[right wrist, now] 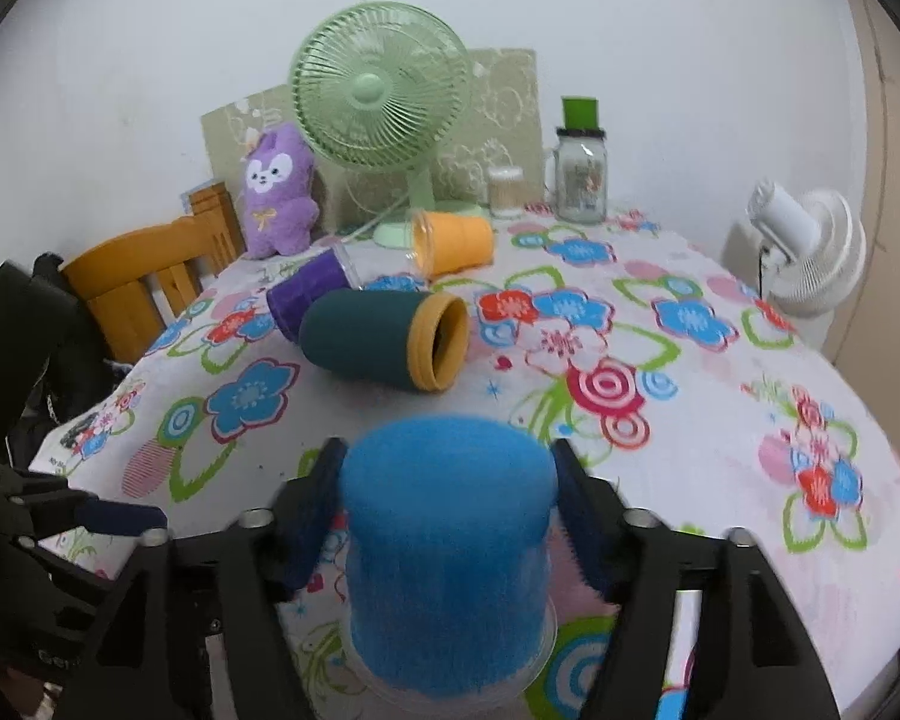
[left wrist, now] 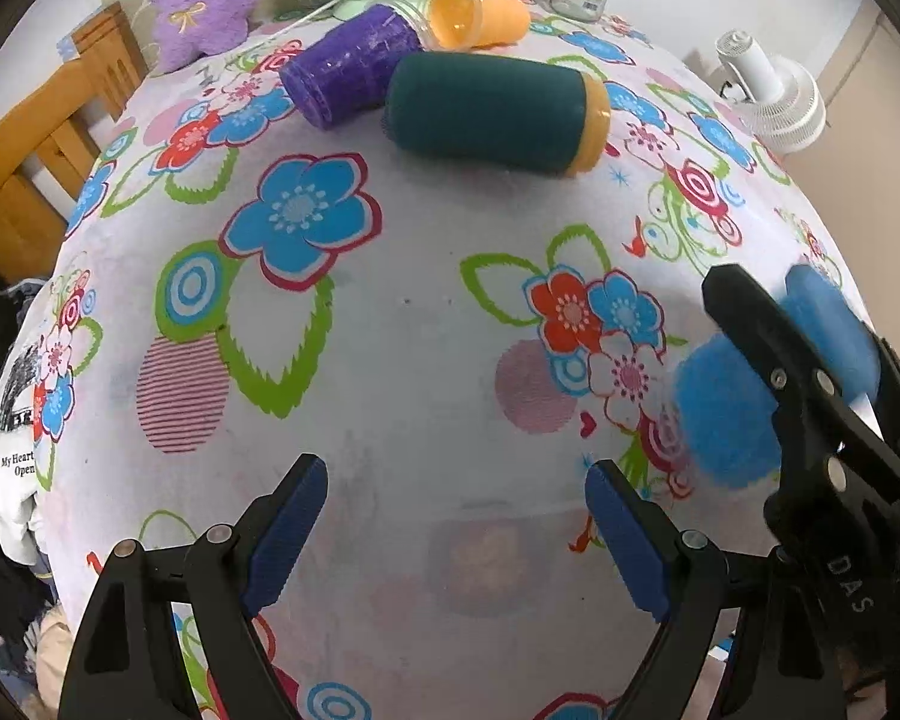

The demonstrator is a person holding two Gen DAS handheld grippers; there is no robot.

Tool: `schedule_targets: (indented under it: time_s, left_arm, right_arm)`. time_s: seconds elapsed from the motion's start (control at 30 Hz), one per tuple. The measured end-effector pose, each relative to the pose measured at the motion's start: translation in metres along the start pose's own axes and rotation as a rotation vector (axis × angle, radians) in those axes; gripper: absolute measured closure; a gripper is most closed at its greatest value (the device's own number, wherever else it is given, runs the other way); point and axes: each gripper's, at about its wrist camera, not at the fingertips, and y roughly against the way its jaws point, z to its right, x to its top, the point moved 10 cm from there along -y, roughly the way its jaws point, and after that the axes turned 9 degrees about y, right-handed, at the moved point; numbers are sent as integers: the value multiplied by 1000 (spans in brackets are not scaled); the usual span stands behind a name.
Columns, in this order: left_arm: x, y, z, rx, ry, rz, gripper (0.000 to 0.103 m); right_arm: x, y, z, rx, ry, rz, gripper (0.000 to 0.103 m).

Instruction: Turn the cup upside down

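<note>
While our right gripper (right wrist: pixel 447 516) stands with its jaws against both sides of the fuzzy blue cup (right wrist: pixel 447 546), that cup sits between them with its closed end up and clear rim down on the flowered tablecloth (right wrist: pixel 690 450). Our left gripper (left wrist: pixel 456 531) gapes wide with nothing between its jaws. Ahead of the jaws lie a dark green cup (right wrist: pixel 384 339), a purple cup (right wrist: pixel 306 294) and an orange cup (right wrist: pixel 453 240), all on their sides
</note>
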Motion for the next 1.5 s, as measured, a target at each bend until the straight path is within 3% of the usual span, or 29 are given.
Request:
schedule_targets:
  time_s: [0.1, 0.23, 0.57, 0.83, 1.5]
  left_arm:
    - [-3, 2, 3, -14, 2, 2, 13]
    - [-4, 16, 10, -16, -6, 78, 13]
    - [-21, 60, 20, 19, 107, 183, 8]
    - [-35, 73, 34, 19, 196, 283, 0]
    - [-52, 83, 62, 14, 249, 390, 0]
  right_arm:
    - [-5, 3, 3, -8, -39, -20, 16]
    - [-5, 12, 6, -15, -58, -32, 12]
    - [4, 65, 21, 27, 55, -86, 0]
    - [-4, 86, 52, 14, 110, -97, 0]
    - [-26, 105, 91, -8, 120, -104, 0]
